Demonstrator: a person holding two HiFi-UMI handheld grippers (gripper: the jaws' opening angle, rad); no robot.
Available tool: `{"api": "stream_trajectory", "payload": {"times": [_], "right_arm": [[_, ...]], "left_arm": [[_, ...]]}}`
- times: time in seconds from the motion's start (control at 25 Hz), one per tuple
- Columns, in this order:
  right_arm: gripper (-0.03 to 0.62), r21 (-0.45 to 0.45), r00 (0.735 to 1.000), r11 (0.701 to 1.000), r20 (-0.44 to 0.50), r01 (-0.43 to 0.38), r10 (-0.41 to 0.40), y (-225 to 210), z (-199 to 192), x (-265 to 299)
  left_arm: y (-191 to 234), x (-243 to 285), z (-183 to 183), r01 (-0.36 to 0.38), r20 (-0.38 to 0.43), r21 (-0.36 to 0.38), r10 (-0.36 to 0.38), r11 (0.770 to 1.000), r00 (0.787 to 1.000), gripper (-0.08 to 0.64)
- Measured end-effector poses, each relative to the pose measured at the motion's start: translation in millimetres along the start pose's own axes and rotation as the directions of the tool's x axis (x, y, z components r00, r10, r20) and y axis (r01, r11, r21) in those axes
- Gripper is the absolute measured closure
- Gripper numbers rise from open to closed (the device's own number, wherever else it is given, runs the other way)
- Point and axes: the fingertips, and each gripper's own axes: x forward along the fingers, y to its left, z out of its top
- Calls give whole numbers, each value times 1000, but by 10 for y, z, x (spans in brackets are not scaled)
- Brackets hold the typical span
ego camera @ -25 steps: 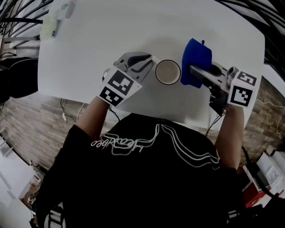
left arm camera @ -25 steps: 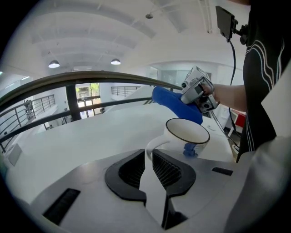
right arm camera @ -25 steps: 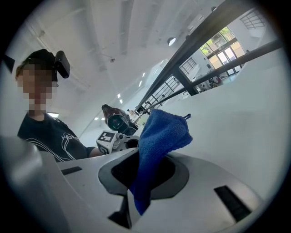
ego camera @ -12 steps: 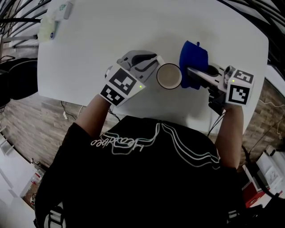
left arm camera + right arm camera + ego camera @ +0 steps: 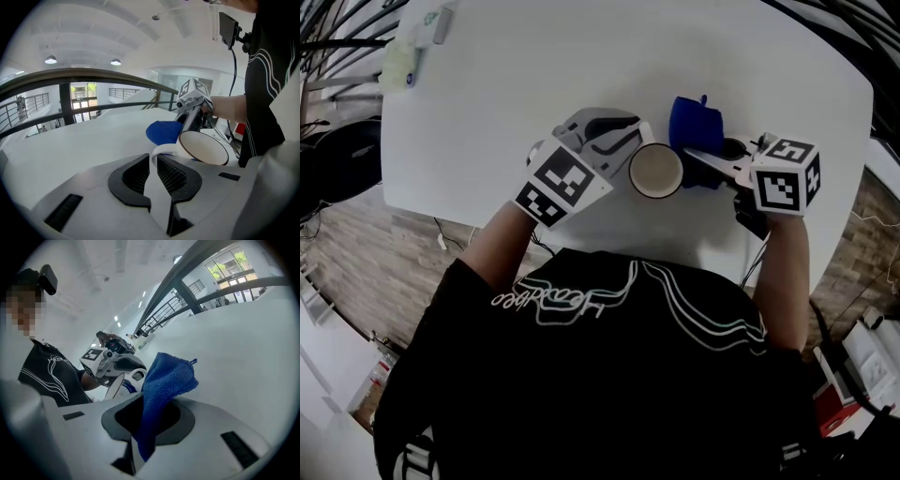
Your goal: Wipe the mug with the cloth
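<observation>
On the tabletop (image 5: 487,112): mug (image 5: 655,171); its handle (image 5: 161,148), unseen from the head view, sits pinched in my left tongs (image 5: 153,164). My right tongs (image 5: 143,416) clamp the blue cloth (image 5: 168,376).

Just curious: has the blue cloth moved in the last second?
Yes. The blue cloth has shifted left in the head view, away from the table's right edge, toward the mug.

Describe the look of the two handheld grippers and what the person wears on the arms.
The left gripper and the right gripper both have pale grey moulded shells with dark inner pads, visibly ribbed on the left one. Each carries a white cube, left and right, printed with black square markers. The person wears a black short-sleeved T-shirt with white line artwork.
</observation>
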Motion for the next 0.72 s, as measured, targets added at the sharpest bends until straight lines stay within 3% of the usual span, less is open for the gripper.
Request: {"api": "stream_trajectory", "payload": {"times": [0.32,0.6,0.72], "right_arm": [[541,16,1000,1000,-23,-3,4,-51,-24,22],[541,0,991,998,113,-65,65,85,372,-178],[541,-35,987,995,127,-91,95,165,511,-212]], "left_arm": [[-7,24,22,18,3,-17,-18,1000,1000,502],[5,17,18,31,5,-21,-31,999,1000,502],[0,17,21,40,3,-17,-39,999,999,502]]}}
